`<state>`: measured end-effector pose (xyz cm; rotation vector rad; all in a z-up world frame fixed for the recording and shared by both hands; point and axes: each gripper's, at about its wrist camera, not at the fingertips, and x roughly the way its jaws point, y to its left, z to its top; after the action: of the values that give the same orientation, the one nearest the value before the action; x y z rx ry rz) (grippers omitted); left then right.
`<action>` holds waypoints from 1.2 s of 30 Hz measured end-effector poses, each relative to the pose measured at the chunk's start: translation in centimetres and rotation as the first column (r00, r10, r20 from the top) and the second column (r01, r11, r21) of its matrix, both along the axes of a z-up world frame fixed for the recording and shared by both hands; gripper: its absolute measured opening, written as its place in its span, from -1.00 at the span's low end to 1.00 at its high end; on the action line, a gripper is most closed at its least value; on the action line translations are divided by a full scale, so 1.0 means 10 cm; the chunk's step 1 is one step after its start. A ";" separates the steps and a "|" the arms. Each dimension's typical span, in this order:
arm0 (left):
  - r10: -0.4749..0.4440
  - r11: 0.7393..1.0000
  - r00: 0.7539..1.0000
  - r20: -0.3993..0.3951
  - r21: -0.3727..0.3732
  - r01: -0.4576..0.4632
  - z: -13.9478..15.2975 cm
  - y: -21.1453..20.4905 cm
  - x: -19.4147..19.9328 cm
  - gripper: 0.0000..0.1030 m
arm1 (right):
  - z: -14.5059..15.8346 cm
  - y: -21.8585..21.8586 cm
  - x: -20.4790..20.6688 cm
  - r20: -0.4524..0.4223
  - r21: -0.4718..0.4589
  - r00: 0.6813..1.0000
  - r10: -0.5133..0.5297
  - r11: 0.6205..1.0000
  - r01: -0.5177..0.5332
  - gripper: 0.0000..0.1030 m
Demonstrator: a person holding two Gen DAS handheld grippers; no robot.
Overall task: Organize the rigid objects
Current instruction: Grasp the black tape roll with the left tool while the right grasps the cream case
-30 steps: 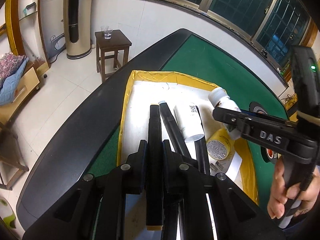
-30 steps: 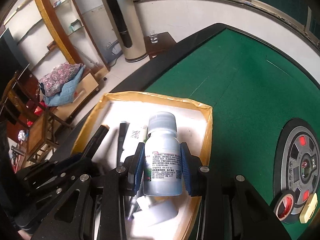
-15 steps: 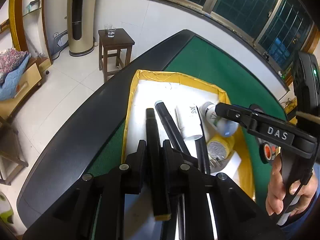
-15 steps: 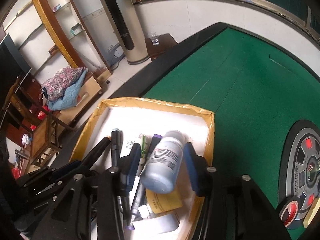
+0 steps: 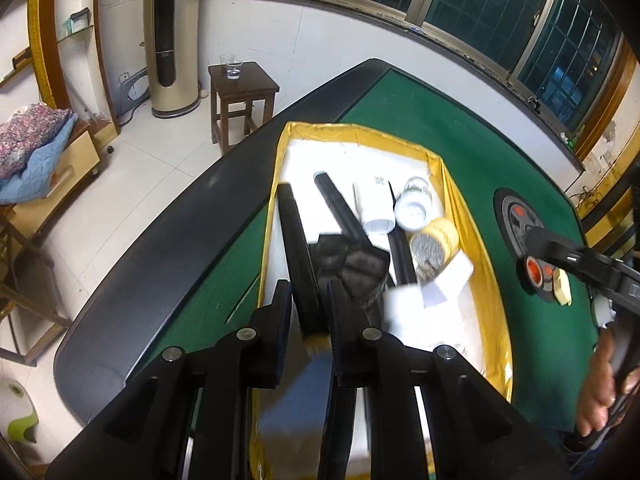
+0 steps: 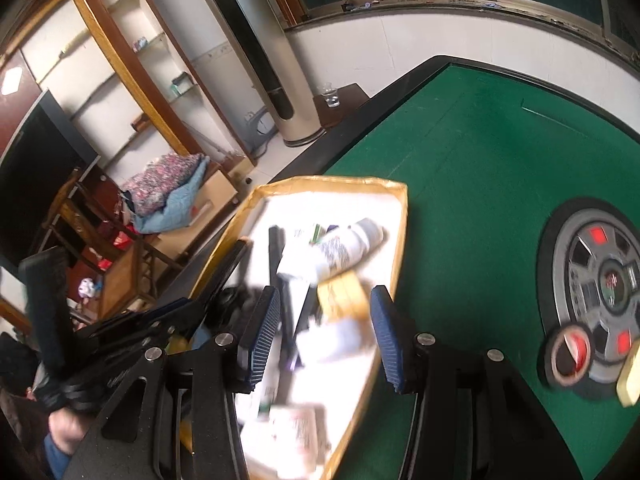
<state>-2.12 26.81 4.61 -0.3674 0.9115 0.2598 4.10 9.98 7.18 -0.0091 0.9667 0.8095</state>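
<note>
A yellow-rimmed tray [image 5: 280, 184] with a white floor sits on the green felt table. My left gripper [image 5: 308, 304] is shut on a long black stick [image 5: 294, 240], held over the tray's left side. A second black stick [image 5: 336, 208], a white tube [image 5: 374, 208], a yellow tape roll [image 5: 434, 240] and white papers lie inside. A white bottle [image 6: 344, 248] lies on its side in the tray [image 6: 400, 248]. My right gripper [image 6: 324, 320] hangs open above the tray's near end, apart from the bottle, with nothing between its blue pads [image 6: 262, 320].
On the felt to the right lie a black tape roll with a red core [image 6: 568, 356] and a pale yellow block [image 6: 628, 380], on a round grey dial [image 6: 600, 280]. A hand [image 5: 600, 400] grips the right tool. A wooden stool [image 5: 240, 80] stands beyond the table's black rim.
The right gripper opened and let go of the white bottle, which tipped over into the tray. That gripper then drew back and up. The left gripper drew back slightly with the black stick.
</note>
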 end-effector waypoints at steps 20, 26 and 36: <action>-0.271 0.962 0.957 0.099 0.056 0.267 0.32 -1.55 -0.23 -0.33 | -0.19 -2.21 -0.26 -0.036 0.131 0.965 -0.259 0.956 0.262 -0.09; -0.371 0.929 0.928 0.044 0.008 0.371 0.23 -2.12 0.26 -0.14 | -0.27 -2.90 -0.17 -0.129 0.201 0.924 -0.360 0.903 0.380 -0.09; -0.342 0.939 0.938 -0.062 -0.040 0.340 0.02 -2.54 1.29 0.46 | -0.20 -3.27 -0.12 -0.177 0.300 0.885 -0.431 0.833 0.465 0.07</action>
<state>10.81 1.45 4.83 -0.2213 1.0299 -0.0615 2.89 -22.69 5.14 0.5463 0.8676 0.5274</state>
